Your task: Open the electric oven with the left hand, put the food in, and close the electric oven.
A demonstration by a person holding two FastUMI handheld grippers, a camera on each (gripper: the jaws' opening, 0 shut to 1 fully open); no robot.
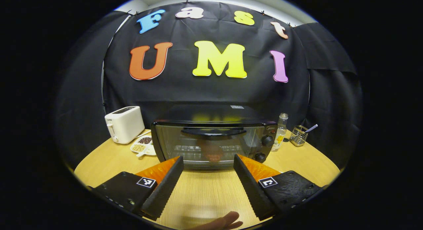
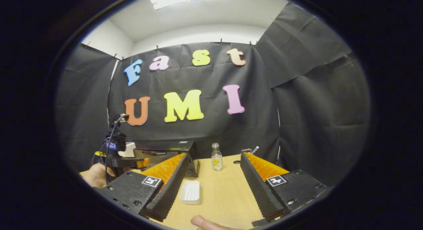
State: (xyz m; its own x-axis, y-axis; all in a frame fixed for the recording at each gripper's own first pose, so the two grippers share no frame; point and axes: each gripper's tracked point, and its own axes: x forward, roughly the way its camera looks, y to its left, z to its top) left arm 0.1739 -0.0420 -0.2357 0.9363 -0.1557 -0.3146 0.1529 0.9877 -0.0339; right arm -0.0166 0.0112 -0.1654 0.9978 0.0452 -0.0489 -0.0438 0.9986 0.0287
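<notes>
Black cloth walls close in a round wooden table (image 1: 205, 193) on its far and side edges. Centred at the back in the left gripper view stands the oven (image 1: 213, 137), door shut, something reddish and hard to make out behind the glass. Bare wood lies between the oven and the left gripper (image 1: 208, 162), whose fingers are spread wide with nothing between them. Far left sits a toaster (image 1: 124, 124), with a dish (image 1: 144, 145) of snacks near it, partly hidden by the oven's corner. Right of the oven are a bottle (image 1: 281, 131) and a wire holder (image 1: 299, 134) near the table's far right edge. A fingertip (image 1: 224, 220) is cut off at the bottom. In the right gripper view the right gripper (image 2: 214, 157) is also wide open and empty, over open wood with a white tray (image 2: 191, 192) lying near its left finger. The oven is mostly hidden behind that finger, the bottle to its right. At far left a hand (image 2: 96, 175) holds the other gripper.
</notes>
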